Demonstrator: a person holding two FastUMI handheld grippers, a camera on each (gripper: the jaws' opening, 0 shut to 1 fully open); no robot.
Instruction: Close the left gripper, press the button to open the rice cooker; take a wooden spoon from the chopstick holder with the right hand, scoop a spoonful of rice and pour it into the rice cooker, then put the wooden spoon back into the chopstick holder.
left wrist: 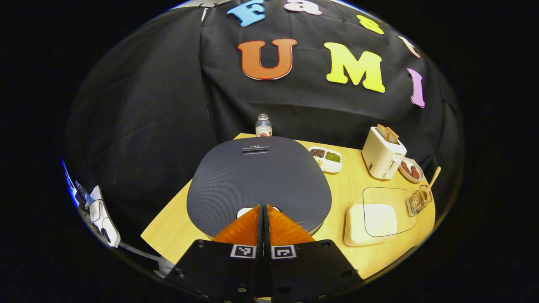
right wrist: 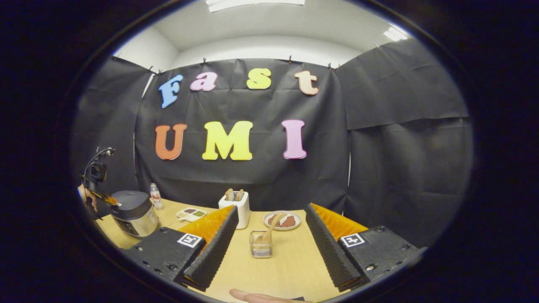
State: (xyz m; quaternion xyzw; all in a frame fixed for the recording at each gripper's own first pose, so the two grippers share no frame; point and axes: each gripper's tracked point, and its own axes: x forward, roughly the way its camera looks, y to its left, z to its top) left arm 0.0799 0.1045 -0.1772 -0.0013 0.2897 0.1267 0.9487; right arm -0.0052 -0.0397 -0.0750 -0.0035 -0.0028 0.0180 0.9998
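The rice cooker (left wrist: 259, 181) has a dark grey lid that is down, and it sits right in front of my left gripper (left wrist: 263, 207). That gripper is shut with nothing in it, its tips over the white button (left wrist: 246, 211) at the lid's front edge. Whether they touch it I cannot tell. A wire chopstick holder (left wrist: 418, 201) with the wooden spoon (left wrist: 433, 176) stands at the far right. In the right gripper view my right gripper (right wrist: 271, 208) is open, with the holder (right wrist: 261, 245) and spoon (right wrist: 270, 227) on the table between its fingers, untouched. The cooker (right wrist: 132, 212) is far left.
A white rice box (left wrist: 372, 221) with a clear lid lies beside the holder. Behind stand a toaster (left wrist: 382, 155), a plate of brown food (left wrist: 410, 170), a divided bean dish (left wrist: 326, 159) and a bottle (left wrist: 263, 125) on the wooden table (left wrist: 349, 185). A fingertip (right wrist: 257, 296) shows at the bottom.
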